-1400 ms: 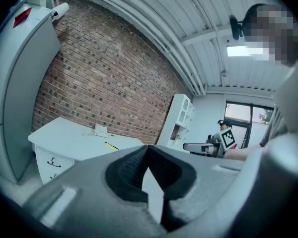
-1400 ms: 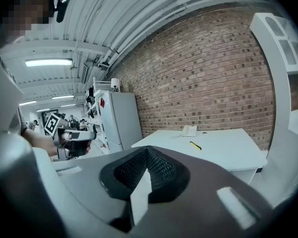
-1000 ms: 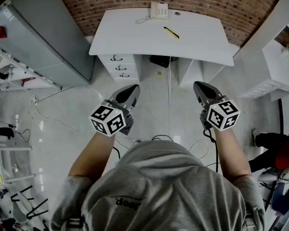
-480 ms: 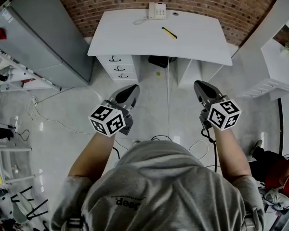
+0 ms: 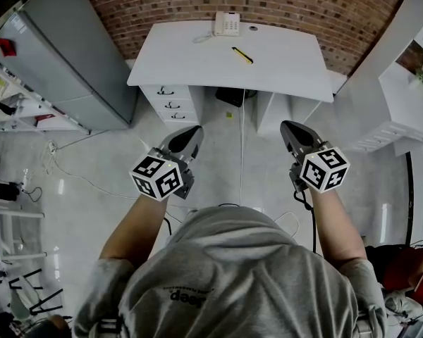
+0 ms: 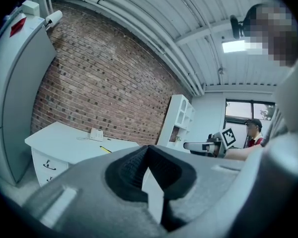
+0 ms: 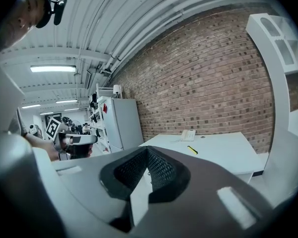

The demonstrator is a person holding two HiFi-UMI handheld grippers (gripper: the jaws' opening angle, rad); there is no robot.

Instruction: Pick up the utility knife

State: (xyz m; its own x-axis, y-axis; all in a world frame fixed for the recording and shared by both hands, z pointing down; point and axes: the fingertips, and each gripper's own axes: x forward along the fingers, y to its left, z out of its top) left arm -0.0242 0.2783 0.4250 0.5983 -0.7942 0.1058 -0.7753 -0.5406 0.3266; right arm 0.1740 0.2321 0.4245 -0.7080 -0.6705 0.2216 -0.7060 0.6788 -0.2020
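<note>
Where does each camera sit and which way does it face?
Head view: on the person's head, looking steeply down at floor and white desk; shows shoulders, forearms, left tongs, right tongs.
Left gripper view: rides the left tongs, facing desk and brick wall; own shut jaws, right tongs alongside.
Right gripper view: rides the right tongs, same facing; own shut jaws.
All three share the desk and utility knife.
</note>
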